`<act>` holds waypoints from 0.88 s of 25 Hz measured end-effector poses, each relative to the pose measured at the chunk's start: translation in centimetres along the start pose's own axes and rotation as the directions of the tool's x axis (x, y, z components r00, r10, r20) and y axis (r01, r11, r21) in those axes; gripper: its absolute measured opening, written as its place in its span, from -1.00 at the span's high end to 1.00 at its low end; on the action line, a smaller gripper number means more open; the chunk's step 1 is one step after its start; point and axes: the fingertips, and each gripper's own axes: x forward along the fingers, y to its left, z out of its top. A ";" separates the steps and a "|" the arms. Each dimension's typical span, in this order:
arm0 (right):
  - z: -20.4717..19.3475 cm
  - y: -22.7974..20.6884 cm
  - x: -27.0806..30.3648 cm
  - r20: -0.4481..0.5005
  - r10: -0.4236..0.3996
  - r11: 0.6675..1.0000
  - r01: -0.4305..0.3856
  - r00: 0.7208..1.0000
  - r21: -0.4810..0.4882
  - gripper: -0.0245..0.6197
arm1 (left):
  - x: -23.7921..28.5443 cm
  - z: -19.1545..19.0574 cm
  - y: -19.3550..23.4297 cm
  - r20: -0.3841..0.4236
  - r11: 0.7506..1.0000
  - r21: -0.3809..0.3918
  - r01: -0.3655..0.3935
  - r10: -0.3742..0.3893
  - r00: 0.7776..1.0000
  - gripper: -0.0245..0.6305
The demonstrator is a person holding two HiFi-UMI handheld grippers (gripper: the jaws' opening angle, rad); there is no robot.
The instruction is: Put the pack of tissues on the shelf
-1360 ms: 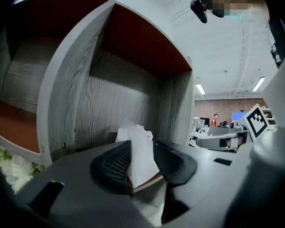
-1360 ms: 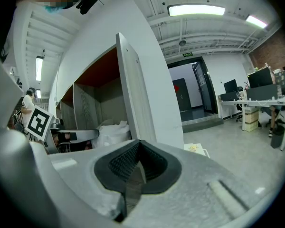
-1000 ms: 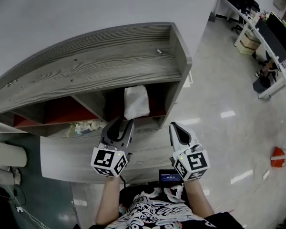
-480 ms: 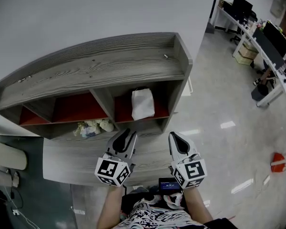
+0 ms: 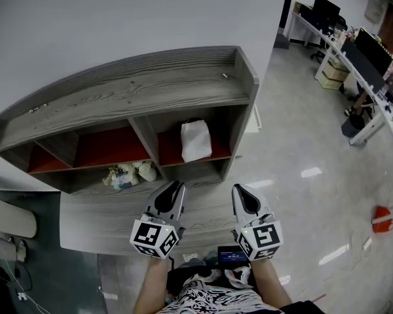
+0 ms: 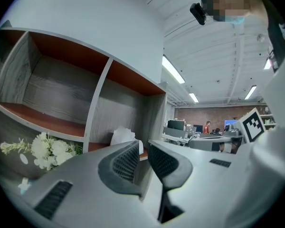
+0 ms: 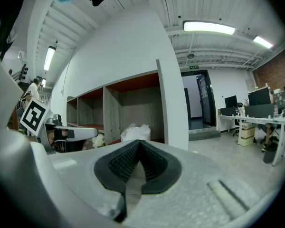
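Note:
The white pack of tissues (image 5: 195, 140) stands upright in the right-hand red-floored compartment of the grey wooden shelf (image 5: 131, 87); both gripper views also catch the pack (image 6: 123, 136) (image 7: 135, 132). My left gripper (image 5: 173, 187) hangs in front of that compartment, apart from the pack. Its jaws have just been closing and keep a narrow gap (image 6: 143, 144) with nothing between them. My right gripper (image 5: 239, 190) sits beside it to the right, its pads (image 7: 138, 142) meeting and empty.
A bunch of white flowers (image 5: 128, 174) lies on the lower ledge left of the grippers. A grey board (image 5: 98, 218) juts out below the shelf. Office desks with monitors (image 5: 367, 64) stand at the far right, and a red object (image 5: 382, 216) lies on the glossy floor.
Both grippers have drawn back from the shelf toward the person. The left jaws have narrowed from wide open. The tissue pack stays in the compartment.

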 end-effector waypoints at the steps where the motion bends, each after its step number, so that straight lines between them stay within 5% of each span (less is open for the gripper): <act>1: 0.0 0.1 -0.1 0.001 -0.002 1.000 0.002 1.000 -0.001 0.91 | -0.1 0.1 0.0 0.001 1.000 0.002 0.000 0.000 1.000 0.77; 22: -0.3 1.5 0.4 -0.012 -0.009 1.000 0.008 1.000 -0.026 0.91 | -0.7 0.2 1.1 -0.012 1.000 0.024 -0.003 0.003 1.000 0.87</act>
